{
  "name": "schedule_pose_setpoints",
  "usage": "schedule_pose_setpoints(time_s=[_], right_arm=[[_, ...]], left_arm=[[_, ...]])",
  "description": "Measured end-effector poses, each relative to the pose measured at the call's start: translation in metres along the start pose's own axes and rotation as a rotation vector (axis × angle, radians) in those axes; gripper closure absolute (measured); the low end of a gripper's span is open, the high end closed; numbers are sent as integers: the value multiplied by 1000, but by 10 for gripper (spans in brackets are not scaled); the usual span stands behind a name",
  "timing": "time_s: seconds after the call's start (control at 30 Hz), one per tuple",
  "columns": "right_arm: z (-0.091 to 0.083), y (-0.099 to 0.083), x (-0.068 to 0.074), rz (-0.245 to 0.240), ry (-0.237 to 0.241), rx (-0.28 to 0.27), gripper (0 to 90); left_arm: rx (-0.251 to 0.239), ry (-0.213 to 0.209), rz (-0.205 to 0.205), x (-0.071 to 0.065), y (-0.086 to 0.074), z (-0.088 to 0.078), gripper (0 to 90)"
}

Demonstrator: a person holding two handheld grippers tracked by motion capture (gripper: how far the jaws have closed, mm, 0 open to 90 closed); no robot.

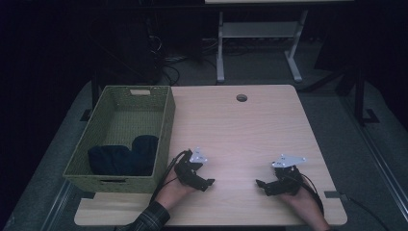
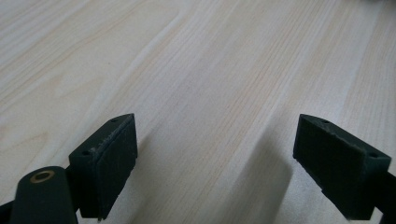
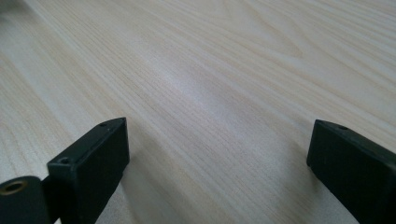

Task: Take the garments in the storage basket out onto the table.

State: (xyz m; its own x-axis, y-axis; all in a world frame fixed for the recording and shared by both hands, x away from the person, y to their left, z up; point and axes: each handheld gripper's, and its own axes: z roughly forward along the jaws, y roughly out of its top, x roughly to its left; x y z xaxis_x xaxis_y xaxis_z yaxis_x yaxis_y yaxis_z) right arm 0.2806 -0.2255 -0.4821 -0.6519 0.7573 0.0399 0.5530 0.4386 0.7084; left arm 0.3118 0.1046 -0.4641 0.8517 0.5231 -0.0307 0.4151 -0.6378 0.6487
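Two hand-held grippers rest low over the near edge of a pale wooden table [image 1: 240,125], pointed toward each other with bare wood between them. The left gripper [image 1: 208,183] has its jaws spread wide and grasps nothing; its own view shows both pads [image 2: 109,163] apart over plain wood grain. The right gripper [image 1: 260,184] is likewise released and empty, its pads [image 3: 93,163] parted above the tabletop. A plaid sleeve [image 1: 151,219] enters at the bottom on the left side.

Farther back and to the left, a green woven basket [image 1: 163,139] sits on the table's left edge, touching or just beside the left gripper's cable. A dark folded cloth [image 1: 122,156] lies inside it, bunched in the near end. Beyond that, a round cable hole [image 1: 241,97] marks the table's far side, and a white desk frame [image 1: 260,43] stands on the floor behind.

A likely hazard: a reach for the cloth could catch a jaw on the basket's rim and drag or tip it off the left edge, since part of it appears to overhang. The trailing cable could also snag the basket's corner.
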Motion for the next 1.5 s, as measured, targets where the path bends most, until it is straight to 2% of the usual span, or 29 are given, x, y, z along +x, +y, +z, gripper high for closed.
schedule_pose_setpoints(time_s=[0.23,0.57,1.5], right_arm=[[0,0,0,0,0,0,53],[0,0,0,0,0,0,53],[0,0,0,-1,0,0,53]], left_arm=[[-21,3,5,0,4,-5,134],[-27,5,13,2,8,-8,134],[-69,2,-13,4,15,-19,134]])
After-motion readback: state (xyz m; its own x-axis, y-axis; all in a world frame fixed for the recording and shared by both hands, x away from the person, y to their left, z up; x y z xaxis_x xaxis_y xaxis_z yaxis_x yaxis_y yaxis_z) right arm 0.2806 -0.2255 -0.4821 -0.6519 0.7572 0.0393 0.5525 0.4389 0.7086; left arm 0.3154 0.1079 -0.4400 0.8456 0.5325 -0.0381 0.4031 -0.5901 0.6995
